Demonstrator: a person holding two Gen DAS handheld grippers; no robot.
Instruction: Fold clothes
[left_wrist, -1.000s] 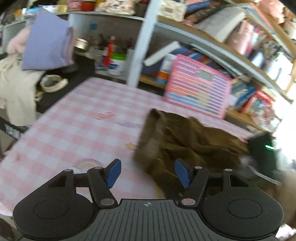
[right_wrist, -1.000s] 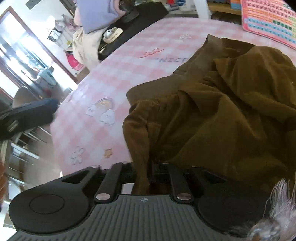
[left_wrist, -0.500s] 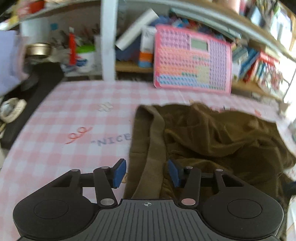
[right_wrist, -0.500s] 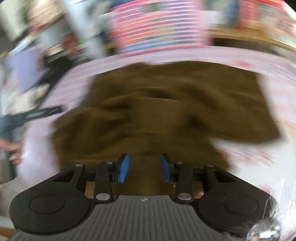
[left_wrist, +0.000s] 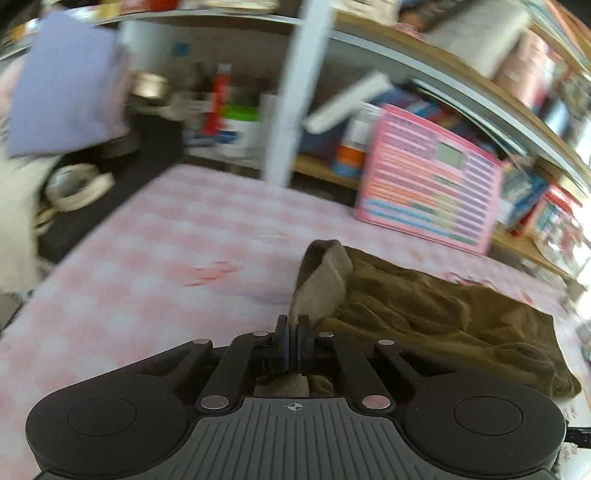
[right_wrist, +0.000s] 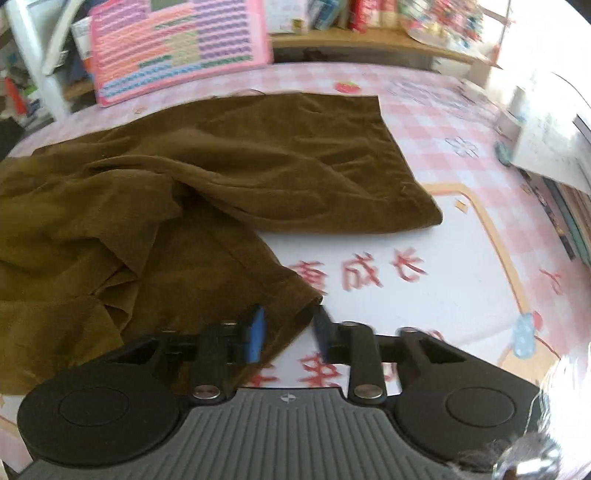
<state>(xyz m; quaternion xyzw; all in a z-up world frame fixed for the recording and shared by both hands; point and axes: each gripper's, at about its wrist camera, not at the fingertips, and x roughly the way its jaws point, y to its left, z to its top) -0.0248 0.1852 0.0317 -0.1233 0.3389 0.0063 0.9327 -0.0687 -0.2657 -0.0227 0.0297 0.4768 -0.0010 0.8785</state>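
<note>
Brown trousers lie rumpled across the pink checked tablecloth. One leg stretches flat toward the far right; a second leg end reaches down to my right gripper. That gripper is open, its blue pads on either side of the hem corner. In the left wrist view the trousers spread to the right, and my left gripper is shut on the waistband, a lighter strip that rises from between its pads.
A pink chart board leans against wooden shelves crowded with books and bottles at the back. A lilac cloth and white tape rolls sit on a dark surface at far left. White papers lie at the table's right edge.
My left gripper has closed on the waistband; half a second ago it was open around it. My right gripper let go of the trousers earlier and has shifted to the lower leg hem.
</note>
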